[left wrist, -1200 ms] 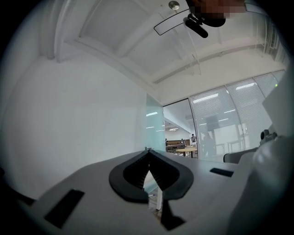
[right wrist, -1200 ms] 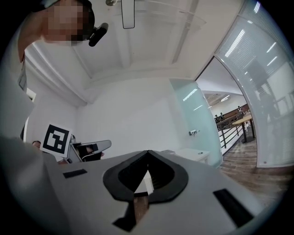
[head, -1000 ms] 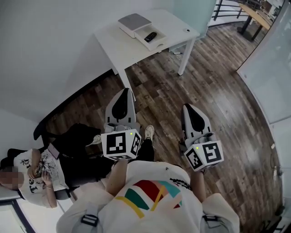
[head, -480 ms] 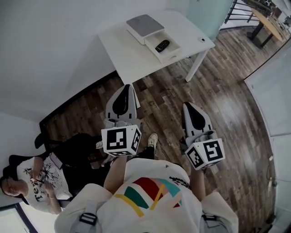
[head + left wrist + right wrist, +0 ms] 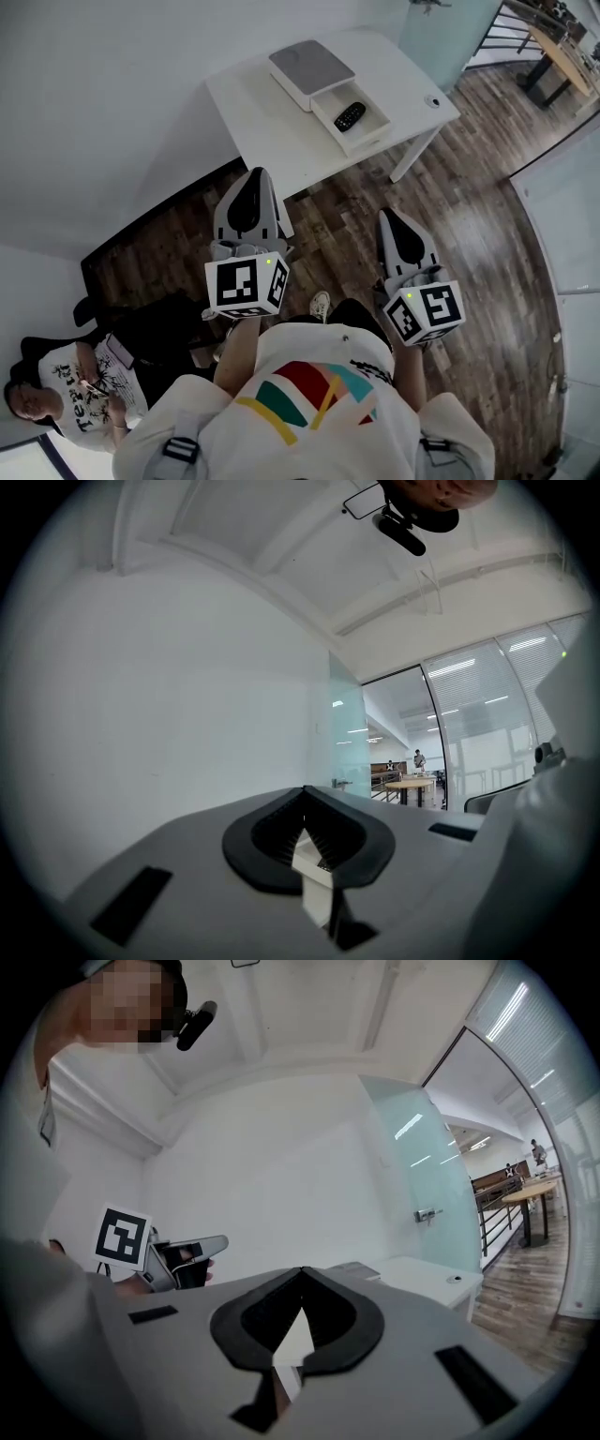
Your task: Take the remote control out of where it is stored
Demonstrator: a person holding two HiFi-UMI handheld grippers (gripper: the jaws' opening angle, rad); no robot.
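Observation:
A black remote control (image 5: pixel 349 116) lies in the open drawer (image 5: pixel 361 122) of a white box with a grey top (image 5: pixel 309 67), on a white table (image 5: pixel 272 122) ahead of me in the head view. My left gripper (image 5: pixel 257 176) and right gripper (image 5: pixel 385 217) are both held level over the wooden floor, short of the table's front edge, pointing toward it. Both are shut with nothing between the jaws, as the left gripper view (image 5: pixel 303 790) and the right gripper view (image 5: pixel 300 1270) show. In the right gripper view the table (image 5: pixel 422 1274) stands ahead.
A small round object (image 5: pixel 432 101) sits near the table's right corner. A seated person (image 5: pixel 66 398) and a dark bench (image 5: pixel 141 309) are at the lower left. A white wall runs behind the table; glass partitions (image 5: pixel 572 187) and a wooden table (image 5: pixel 553 37) lie to the right.
The person has walked toward the white table with both grippers; the table and open drawer now sit closer and lower in the head view. Both grippers stayed shut.

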